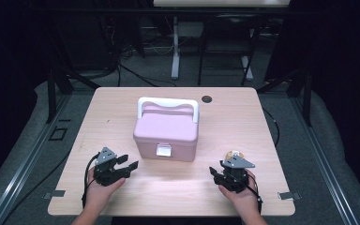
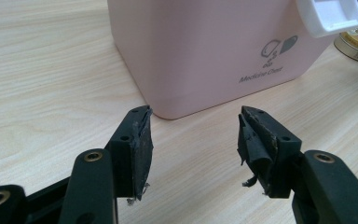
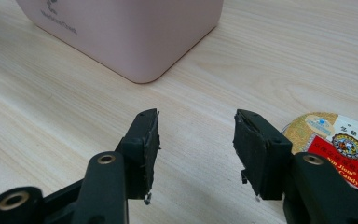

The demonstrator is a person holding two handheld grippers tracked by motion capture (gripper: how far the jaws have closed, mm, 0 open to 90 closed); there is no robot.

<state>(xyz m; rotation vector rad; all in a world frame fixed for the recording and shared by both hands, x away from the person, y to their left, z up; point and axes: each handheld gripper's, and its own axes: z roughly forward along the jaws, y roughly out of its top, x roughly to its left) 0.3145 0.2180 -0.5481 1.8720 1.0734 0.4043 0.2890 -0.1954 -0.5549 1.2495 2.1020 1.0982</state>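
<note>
A pink lidded box (image 1: 166, 133) with a white handle (image 1: 168, 105) and a white front latch (image 1: 163, 150) stands in the middle of the wooden table (image 1: 122, 101). Its near corner fills the top of the left gripper view (image 2: 200, 46), and the box (image 3: 121, 32) also shows in the right gripper view. My left gripper (image 1: 125, 165) rests open at the front left, jaws pointing toward the box with nothing between them (image 2: 195, 135). My right gripper (image 1: 218, 172) is open at the front right (image 3: 196, 137). A round candy tin (image 3: 335, 144) lies just beside its right jaw, also seen as the tin (image 1: 235, 154) from above.
A dark round grommet (image 1: 207, 99) sits near the table's far edge. Tape marks (image 1: 55, 193) lie at the front corners. Black frame posts and cables stand on the floor beyond the table. Bare wood lies between the two grippers in front of the box.
</note>
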